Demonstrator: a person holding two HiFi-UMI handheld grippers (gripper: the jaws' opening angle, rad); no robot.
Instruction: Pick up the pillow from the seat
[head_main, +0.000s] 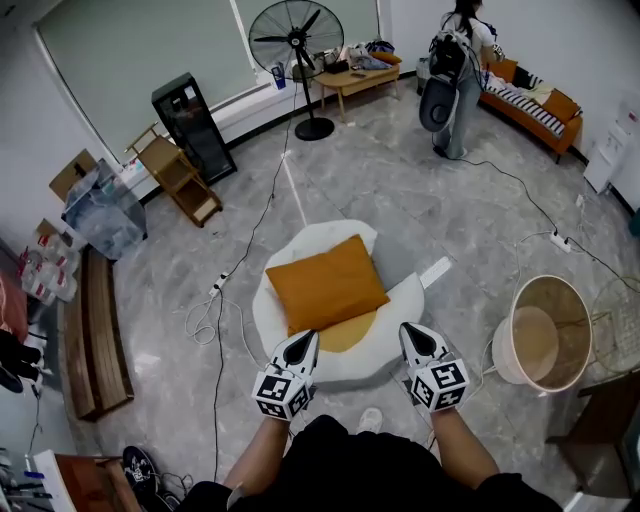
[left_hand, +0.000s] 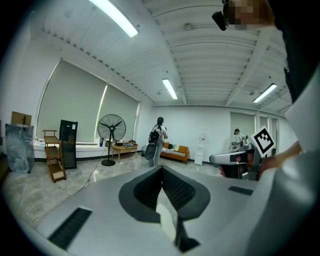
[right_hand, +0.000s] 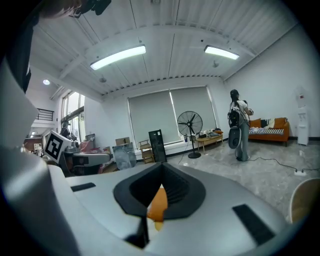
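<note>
An orange square pillow (head_main: 325, 285) lies on a white, egg-shaped floor seat (head_main: 300, 243) with a yellow centre patch (head_main: 347, 331). Both grippers hover at the seat's near edge, short of the pillow. My left gripper (head_main: 305, 340) is by the pillow's near left corner, jaws shut with nothing held. Near the seat's right edge, my right gripper (head_main: 409, 331) is likewise shut and holds nothing. In the left gripper view the left gripper (left_hand: 162, 171) has its jaws together and points out over the room. Below the right gripper (right_hand: 161, 168), a sliver of the pillow (right_hand: 158, 205) shows.
A round wicker basket (head_main: 545, 290) lies tipped at the right. Cables (head_main: 222, 290) and a power strip (head_main: 436, 271) trail across the marble floor. Beyond stand a pedestal fan (head_main: 297, 40), a black cabinet (head_main: 194, 125), a wooden shelf (head_main: 180, 178), and a person (head_main: 455, 70) by an orange sofa (head_main: 530, 105).
</note>
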